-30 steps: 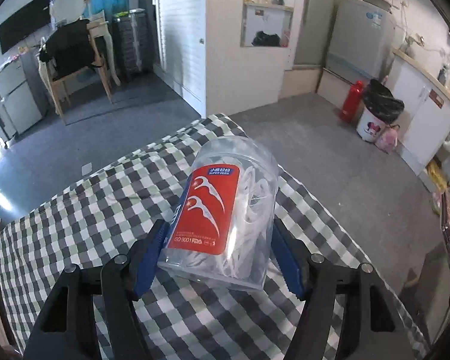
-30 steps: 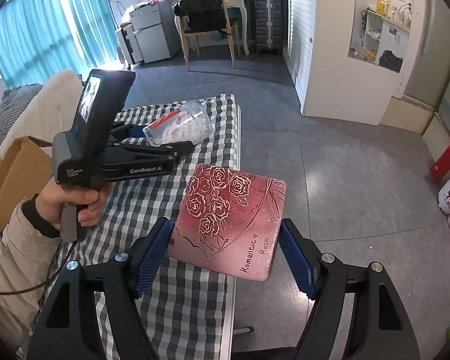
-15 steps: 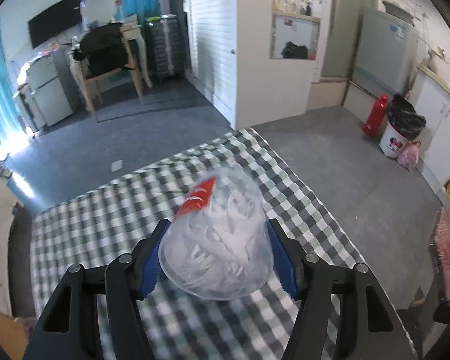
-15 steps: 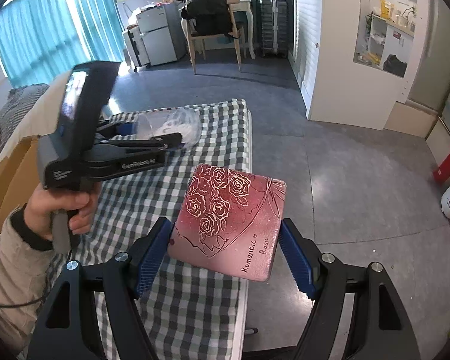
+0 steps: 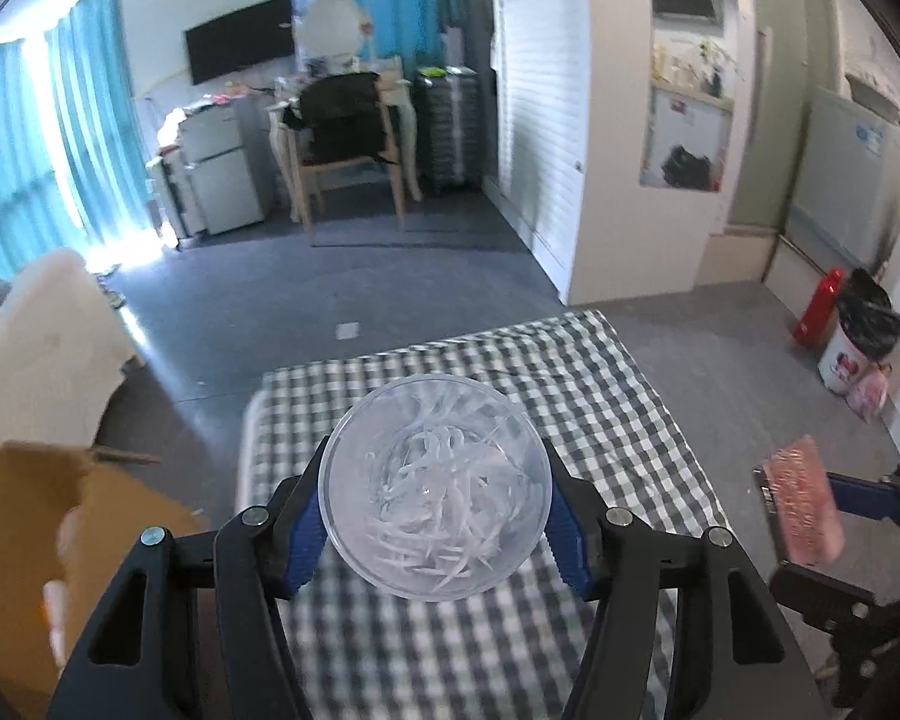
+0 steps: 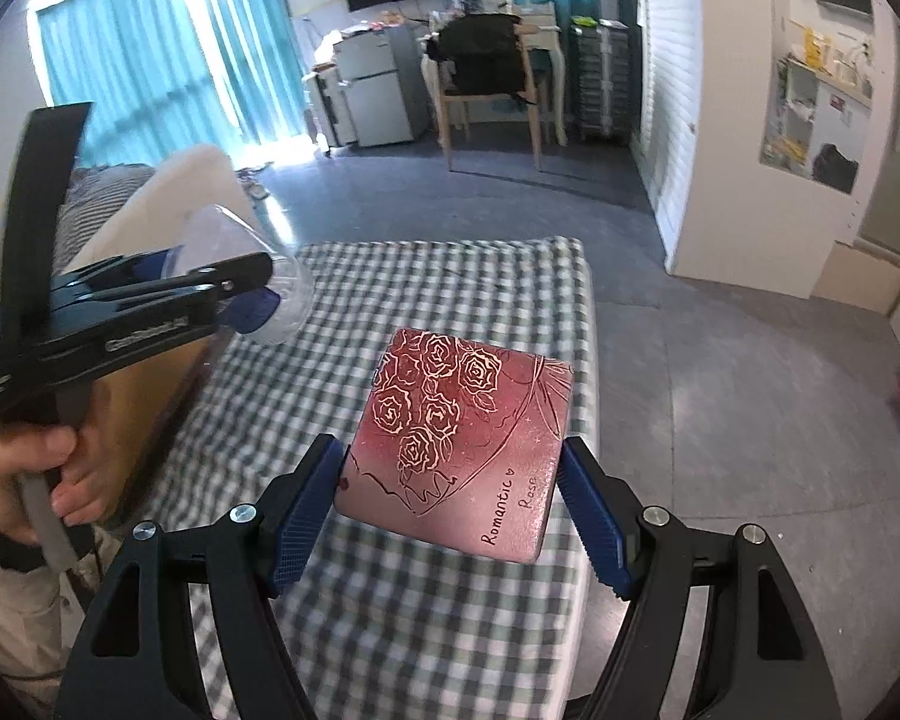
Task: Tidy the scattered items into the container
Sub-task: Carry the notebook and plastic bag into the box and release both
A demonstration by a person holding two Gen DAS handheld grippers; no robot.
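Both grippers loaded and raised above the table, items pinched for carry to the box.

Left gripper [image 5: 435,525] clamps the clear floss-pick tub [image 5: 435,486] by its sides, round end facing the camera, blue pads [image 5: 303,531] squeezing the round wall so it can't roll out. Right gripper [image 6: 453,507] pinches the pink rose-print box [image 6: 459,441] across its two side edges, flat face up, likely the only span the jaws fit. Both items are held above the checked tablecloth [image 5: 624,414], not resting on it. Cardboard box [image 5: 24,534] sits at the table's left edge, just beside the left gripper; it looks like the target container. Tub appears nearer the box, so probably drops first. No loose items visible on the cloth.
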